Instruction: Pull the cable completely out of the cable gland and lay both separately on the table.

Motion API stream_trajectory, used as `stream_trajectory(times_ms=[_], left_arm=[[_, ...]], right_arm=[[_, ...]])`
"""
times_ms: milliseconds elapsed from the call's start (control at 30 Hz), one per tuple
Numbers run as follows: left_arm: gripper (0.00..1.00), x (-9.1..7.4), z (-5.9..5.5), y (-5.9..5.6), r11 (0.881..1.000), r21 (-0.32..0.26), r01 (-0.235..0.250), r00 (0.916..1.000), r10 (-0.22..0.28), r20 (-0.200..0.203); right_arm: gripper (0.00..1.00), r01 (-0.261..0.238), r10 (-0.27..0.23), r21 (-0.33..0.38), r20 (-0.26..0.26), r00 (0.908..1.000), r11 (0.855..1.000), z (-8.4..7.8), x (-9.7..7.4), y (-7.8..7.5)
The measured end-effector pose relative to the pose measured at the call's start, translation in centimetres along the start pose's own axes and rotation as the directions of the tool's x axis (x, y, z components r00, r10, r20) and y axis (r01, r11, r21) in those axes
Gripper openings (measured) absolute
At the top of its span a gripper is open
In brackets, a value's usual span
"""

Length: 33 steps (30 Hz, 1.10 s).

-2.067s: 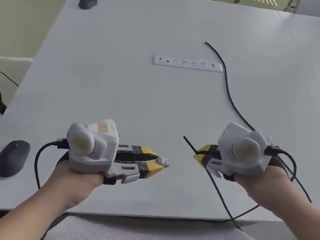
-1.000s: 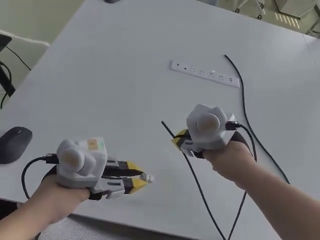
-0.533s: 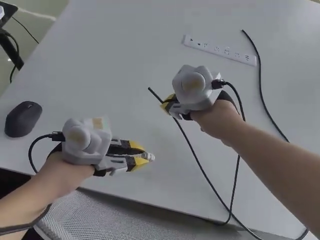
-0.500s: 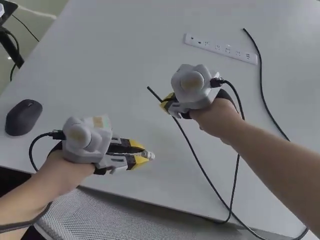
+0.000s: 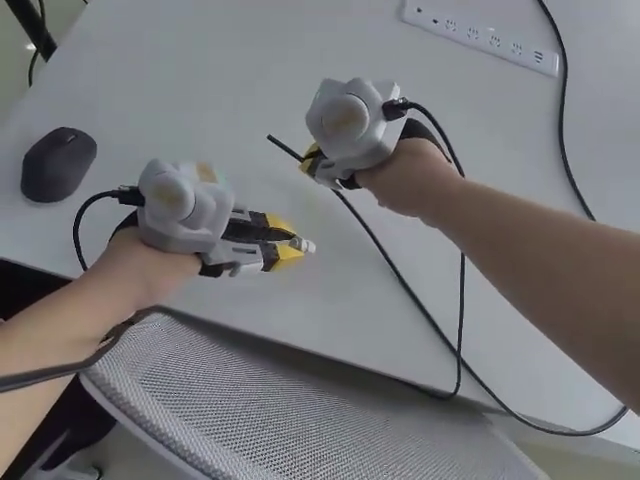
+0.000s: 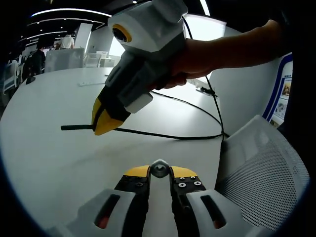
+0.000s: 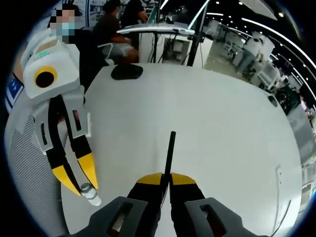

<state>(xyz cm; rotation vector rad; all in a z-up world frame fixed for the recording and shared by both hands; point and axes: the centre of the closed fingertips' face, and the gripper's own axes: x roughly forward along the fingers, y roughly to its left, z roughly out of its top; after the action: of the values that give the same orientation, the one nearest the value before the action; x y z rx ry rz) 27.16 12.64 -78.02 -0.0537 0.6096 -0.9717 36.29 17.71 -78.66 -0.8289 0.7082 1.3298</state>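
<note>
Right gripper [image 7: 167, 177] is pinching the freed cable [image 7: 170, 148], left gripper [image 5: 290, 245] clamping the cable gland [image 7: 90, 193]; neither is lying on the table [image 5: 200, 60].

Your left gripper [image 5: 296, 246] sits to the right of the mouse [image 5: 58, 163] and nearer to you, over the near edge of the table [image 5: 200, 60]. Its yellow-tipped jaws are closed on the small pale cable gland [image 5: 308, 245]. Your right gripper [image 5: 308, 167] is farther right of the mouse, above the table, pinching the thin black cable [image 5: 390, 270]. A short end of the cable pokes out toward the mouse. The rest trails away from the mouse and drops over the near edge. Gland and cable are apart.
</note>
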Motion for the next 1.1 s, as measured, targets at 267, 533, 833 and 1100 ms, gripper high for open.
stream_trajectory(times_ms=[267, 533, 833, 1100], left_arm=[[0.16, 0.3, -0.8, -0.3, 1.000, -0.005, 0.005, 0.9997, -0.005, -0.022], [0.16, 0.8, -1.0, 0.1, 1.000, -0.010, 0.003, 0.9995, -0.003, -0.033], [0.16, 1.0, -1.7, 0.1, 1.000, -0.007, -0.002, 0.9987, 0.001, -0.050], [0.16, 0.9, -2.4, 0.2, 1.000, 0.013, -0.001, 0.9969, 0.002, -0.079]], right_arm=[[0.00, -0.010, 0.010, 0.034, -0.003, 0.9999, 0.999, -0.7, 1.0, -0.1], [0.00, -0.017, 0.017, 0.031, -0.006, 0.9998, 0.999, -1.0, 1.9, 0.3], [0.00, -0.013, 0.013, 0.045, -0.001, 0.9999, 0.999, -1.4, 2.8, 0.0], [0.01, -0.017, 0.018, 0.044, -0.011, 0.9998, 0.999, -1.4, 3.0, 0.2]])
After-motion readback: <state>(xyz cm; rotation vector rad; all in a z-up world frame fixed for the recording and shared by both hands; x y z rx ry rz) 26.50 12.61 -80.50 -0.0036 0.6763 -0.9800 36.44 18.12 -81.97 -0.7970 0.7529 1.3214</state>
